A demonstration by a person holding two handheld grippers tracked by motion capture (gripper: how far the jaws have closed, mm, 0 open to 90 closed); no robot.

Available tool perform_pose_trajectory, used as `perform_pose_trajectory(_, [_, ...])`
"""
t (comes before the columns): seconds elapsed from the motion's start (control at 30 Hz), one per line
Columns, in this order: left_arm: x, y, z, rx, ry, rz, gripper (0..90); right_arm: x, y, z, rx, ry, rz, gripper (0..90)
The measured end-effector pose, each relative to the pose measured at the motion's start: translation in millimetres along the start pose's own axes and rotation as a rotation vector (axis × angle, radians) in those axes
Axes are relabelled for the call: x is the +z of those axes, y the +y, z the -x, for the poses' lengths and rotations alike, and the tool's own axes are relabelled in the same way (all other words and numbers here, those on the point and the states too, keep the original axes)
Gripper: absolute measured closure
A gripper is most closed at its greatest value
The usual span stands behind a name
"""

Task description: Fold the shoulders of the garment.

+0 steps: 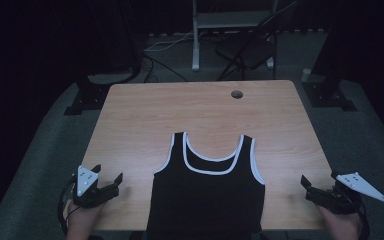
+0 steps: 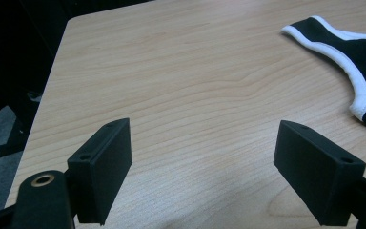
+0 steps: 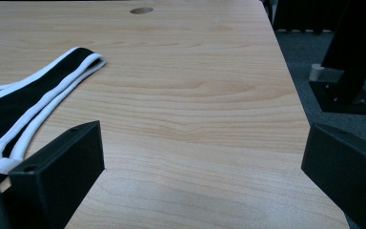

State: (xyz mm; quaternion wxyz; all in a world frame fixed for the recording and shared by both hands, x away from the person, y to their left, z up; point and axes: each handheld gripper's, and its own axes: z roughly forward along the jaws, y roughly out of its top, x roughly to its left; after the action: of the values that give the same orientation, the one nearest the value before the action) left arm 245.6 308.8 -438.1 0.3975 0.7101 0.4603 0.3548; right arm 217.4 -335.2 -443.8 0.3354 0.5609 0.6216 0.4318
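Observation:
A black tank top (image 1: 207, 192) with white trim lies flat on the wooden table (image 1: 200, 107), its hem hanging over the near edge. My left gripper (image 1: 108, 175) hovers open over bare wood to the left of the top, nothing between its jaws. In the left gripper view, my left gripper (image 2: 202, 167) faces bare table, with the top's strap (image 2: 343, 47) at the upper right. My right gripper (image 1: 317, 181) stands open at the table's right near corner, apart from the garment. In the right gripper view, my right gripper (image 3: 202, 167) is open and the strap (image 3: 52, 86) lies to its left.
A round cable hole (image 1: 237, 94) sits near the table's far edge. Beyond the table stand a white desk leg (image 1: 195, 40) and a dark chair (image 1: 250, 50), with cables on the grey floor. Black stand feet (image 1: 82, 102) flank the table.

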Motion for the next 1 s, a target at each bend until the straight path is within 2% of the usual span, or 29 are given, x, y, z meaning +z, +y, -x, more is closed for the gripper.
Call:
perform_pose_trajectory(0.23, [0.7,0.2,-1.8,-0.014,-0.01,-0.006,20.4,1.8,0.6,-1.8,-0.015,0.011,-0.019,0.5])
perform_pose_trajectory(0.3, [0.0,0.1,-0.2,0.008,-0.013,0.0,20.4,2.3,0.8,-2.4,-0.007,0.024,-0.022,0.4])
perform_pose_trajectory(0.37, [-2.4,-0.8,1.1,0.015,-0.025,0.031,20.4,3.7,1.2,-5.0,-0.003,0.051,-0.033,0.5])
perform_pose_trajectory(0.5, [-2.1,-0.4,-0.4,-0.03,-0.059,0.032,20.3,6.3,2.0,-9.9,-0.022,0.078,-0.044,0.5])
perform_pose_trajectory(0.57, [-2.2,-0.4,-0.5,-0.035,-0.068,0.034,20.4,7.0,2.4,-11.7,-0.022,0.087,-0.046,0.4])
perform_pose_trajectory(0.63, [-1.8,-0.1,0.8,-0.043,-0.092,0.032,20.4,9.6,3.4,-16.6,-0.027,0.117,-0.055,0.5])
perform_pose_trajectory(0.67, [-1.5,0.5,2.8,-0.028,-0.094,0.023,20.4,11.6,4.1,-22.0,-0.035,0.132,-0.062,0.5])
perform_pose_trajectory(0.77, [-0.8,2.6,7.6,-0.024,-0.113,0.021,20.4,14.8,5.4,-29.4,-0.04,0.134,-0.069,0.4])
perform_pose_trajectory(0.83, [-0.7,4.4,11.3,-0.008,-0.117,0.019,20.4,18.7,6.6,-38.6,-0.044,0.158,-0.069,0.4])
perform_pose_trajectory(1.0, [1.1,9.4,27.0,0.026,-0.156,0.018,20.4,25.9,8.5,-56.4,-0.095,0.19,-0.085,0.4])
